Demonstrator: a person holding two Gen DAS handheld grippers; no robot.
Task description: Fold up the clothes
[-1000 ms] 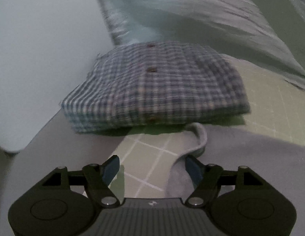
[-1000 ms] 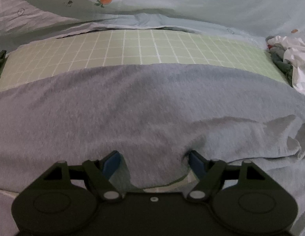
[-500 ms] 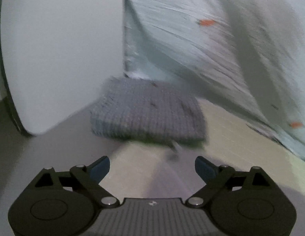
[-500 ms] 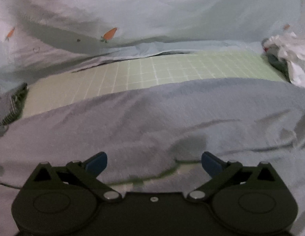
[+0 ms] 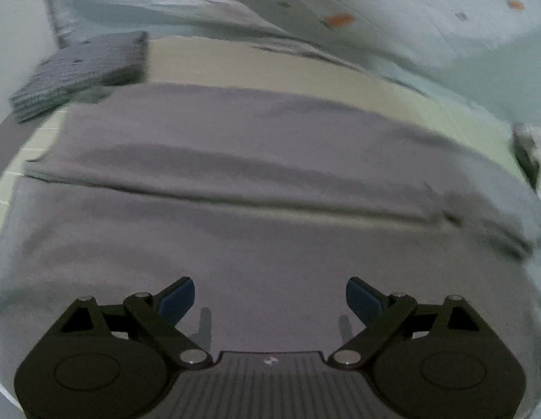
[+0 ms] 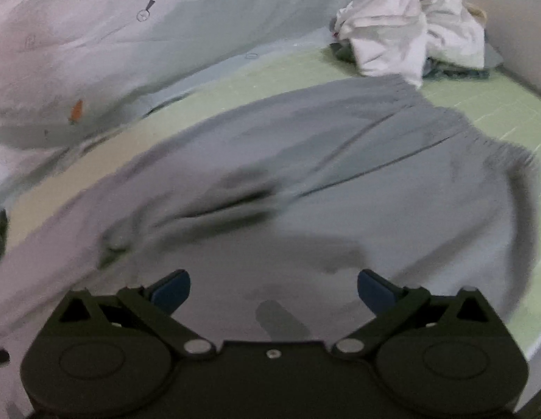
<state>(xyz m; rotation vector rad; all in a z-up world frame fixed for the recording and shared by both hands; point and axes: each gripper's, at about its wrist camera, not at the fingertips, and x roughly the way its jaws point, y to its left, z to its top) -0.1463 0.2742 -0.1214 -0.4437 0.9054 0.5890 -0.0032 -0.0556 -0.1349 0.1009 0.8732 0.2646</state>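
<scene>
A grey garment (image 5: 256, 216) lies spread over the green grid mat (image 5: 256, 66), with a long fold line across it. My left gripper (image 5: 270, 296) is open and empty just above its near part. In the right wrist view the same grey garment (image 6: 340, 181) shows a gathered waistband at the right and creases at the left. My right gripper (image 6: 273, 288) is open and empty above the cloth.
A folded plaid shirt (image 5: 82, 70) sits at the mat's far left. A crumpled white pile of clothes (image 6: 410, 24) lies at the far right of the mat. A light blue carrot-print sheet (image 6: 113, 35) rises behind the mat (image 6: 480, 104).
Both grippers have opened wider and pulled back and up from the grey garment. The left view swung right from the plaid shirt; the right view swung right toward the white pile.
</scene>
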